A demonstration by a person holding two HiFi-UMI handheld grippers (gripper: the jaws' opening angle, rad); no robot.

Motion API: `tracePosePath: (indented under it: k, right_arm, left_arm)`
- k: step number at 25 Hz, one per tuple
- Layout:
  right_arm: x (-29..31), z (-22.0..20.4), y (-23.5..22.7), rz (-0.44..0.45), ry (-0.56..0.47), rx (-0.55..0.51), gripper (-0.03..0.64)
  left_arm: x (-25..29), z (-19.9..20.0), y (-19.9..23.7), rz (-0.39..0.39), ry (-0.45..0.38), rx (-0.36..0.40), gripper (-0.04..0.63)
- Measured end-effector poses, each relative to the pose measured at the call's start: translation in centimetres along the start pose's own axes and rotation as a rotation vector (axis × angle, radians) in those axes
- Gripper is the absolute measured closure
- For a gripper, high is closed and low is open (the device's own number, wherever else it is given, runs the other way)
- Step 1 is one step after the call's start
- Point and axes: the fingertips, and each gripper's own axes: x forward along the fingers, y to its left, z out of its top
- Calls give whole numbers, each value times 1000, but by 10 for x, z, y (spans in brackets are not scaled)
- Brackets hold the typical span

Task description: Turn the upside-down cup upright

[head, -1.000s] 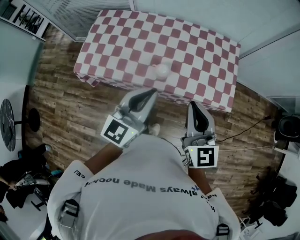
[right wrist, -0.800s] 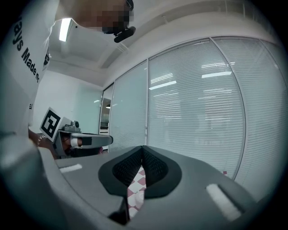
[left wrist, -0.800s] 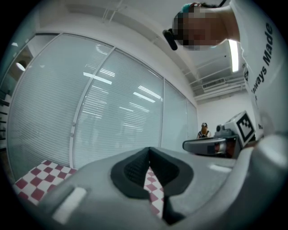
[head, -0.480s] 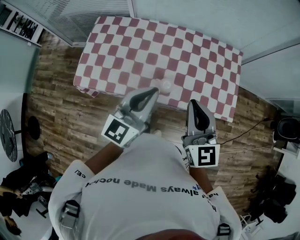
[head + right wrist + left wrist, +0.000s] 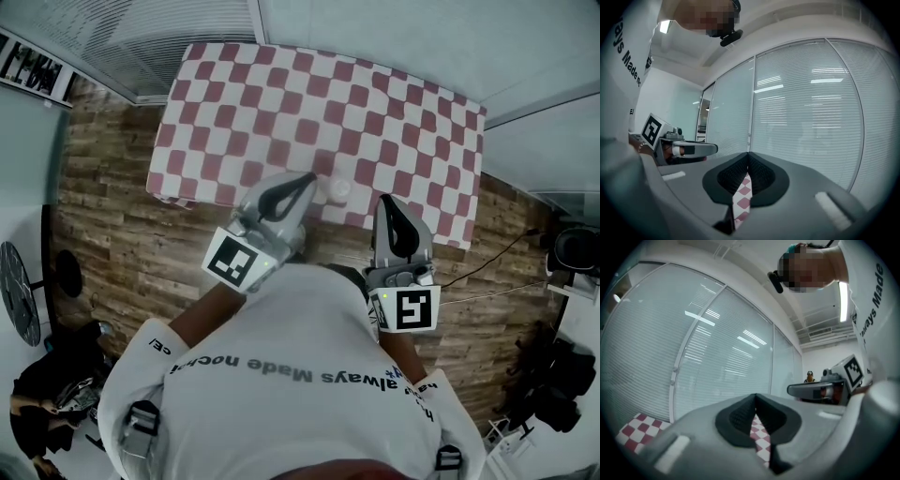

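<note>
A small pale cup (image 5: 336, 189) stands on the red-and-white checked table (image 5: 281, 103), close to its near edge; I cannot tell which way up it is. My left gripper (image 5: 307, 178) is shut and empty, its tip just left of the cup over the table's edge. The right gripper (image 5: 385, 201) is shut and empty too, a little right of the cup at the same edge. In the left gripper view the closed left gripper (image 5: 755, 398) shows only checked cloth beyond it. The right gripper view shows the right gripper (image 5: 749, 157) the same way. Neither gripper view shows the cup.
Wooden floor (image 5: 103, 225) surrounds the table. Glass walls with blinds (image 5: 717, 357) stand behind it. A cable (image 5: 497, 258) runs across the floor at the right, with dark gear (image 5: 572, 248) beside it. More dark clutter (image 5: 47, 394) lies at the lower left.
The table has come closer in the head view as the person walked up to it. Both shut grippers now reach its near edge, and the cup lies between their tips.
</note>
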Motion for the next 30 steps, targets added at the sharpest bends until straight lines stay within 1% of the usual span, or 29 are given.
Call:
tracePosePath:
  k: [6, 10, 15, 18, 22, 26, 30]
  right_arm:
    - [11, -9, -4, -26, 15, 11, 615]
    - [16, -10, -6, -27, 15, 8, 615]
    - [11, -9, -13, -29, 11, 11, 615]
    - [6, -11, -20, -24, 8, 16, 615]
    - [3, -22, -26, -14, 10, 14, 614]
    - [2, -42, -27, 15, 32, 10, 577]
    - [7, -61, -23, 65, 22, 29, 507]
  left_arm:
    - [5, -7, 10, -21, 11, -13, 592]
    - [9, -9, 14, -23, 13, -20, 592]
    - [18, -11, 10, -19, 23, -30, 592]
    - [22, -9, 3, -21, 22, -22, 592]
    - [24, -21, 2, -4, 41, -21, 592]
    - [26, -37, 2, 9, 53, -29, 592]
    - [28, -56, 1, 20, 75, -31, 592]
